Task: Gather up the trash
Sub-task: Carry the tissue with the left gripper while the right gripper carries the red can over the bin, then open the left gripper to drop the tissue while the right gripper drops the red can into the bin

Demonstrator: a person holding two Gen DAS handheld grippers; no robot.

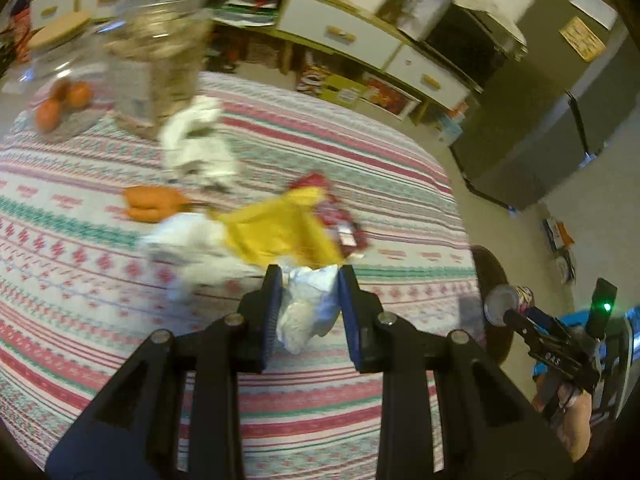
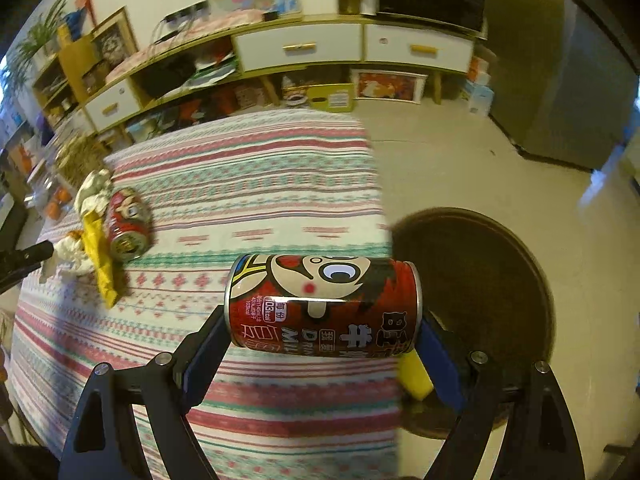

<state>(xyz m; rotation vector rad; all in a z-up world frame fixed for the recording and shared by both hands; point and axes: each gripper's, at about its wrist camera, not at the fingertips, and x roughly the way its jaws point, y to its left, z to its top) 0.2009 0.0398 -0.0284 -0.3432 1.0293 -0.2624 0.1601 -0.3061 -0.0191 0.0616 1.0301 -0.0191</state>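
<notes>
Left gripper (image 1: 307,286) fingers narrow, pinching crumpled tissue (image 1: 308,308). Right gripper (image 2: 322,334) fingers wide, clamping milk can (image 2: 322,306) endwise beside dark bin (image 2: 480,300), likely for dropping.

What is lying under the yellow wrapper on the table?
The yellow wrapper lies partly over crumpled white tissue and against a red can on its side. Whatever else lies beneath it on the striped tablecloth is covered.
</notes>
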